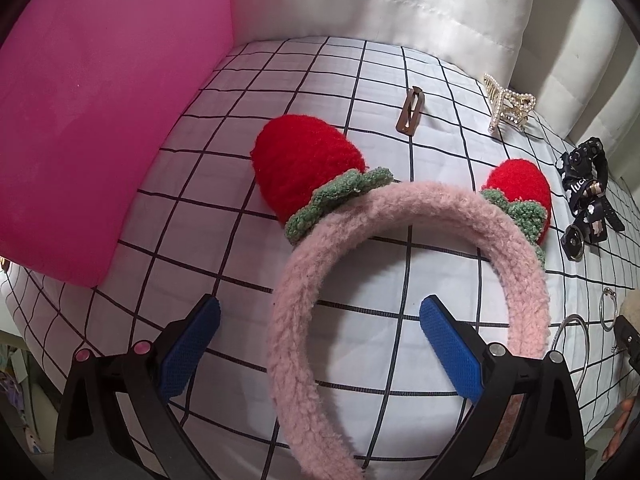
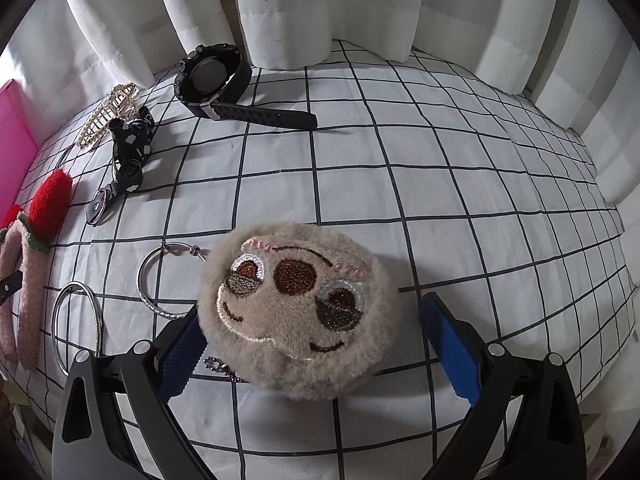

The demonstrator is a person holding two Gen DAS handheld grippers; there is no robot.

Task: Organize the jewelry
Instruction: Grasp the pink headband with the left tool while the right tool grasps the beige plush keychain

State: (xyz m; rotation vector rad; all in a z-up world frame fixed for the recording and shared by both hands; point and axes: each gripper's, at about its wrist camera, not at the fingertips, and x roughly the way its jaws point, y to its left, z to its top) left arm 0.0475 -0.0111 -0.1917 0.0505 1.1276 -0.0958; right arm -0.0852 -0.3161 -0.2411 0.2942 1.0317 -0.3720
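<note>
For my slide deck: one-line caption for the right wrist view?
Open right tongs straddle a plush face charm on the checked sheet.

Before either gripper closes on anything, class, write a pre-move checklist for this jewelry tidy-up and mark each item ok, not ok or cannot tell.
1. Left gripper open: ok.
2. One side of the pink headband lies between its fingers: ok.
3. Right gripper open: ok.
4. Plush face charm sits between the right fingers: ok, slightly off-centre to the left.
5. Silver hoops clear of the right gripper's left finger: cannot tell, they lie close.
6. A box or tray to put things in: cannot tell, none in view.
</note>
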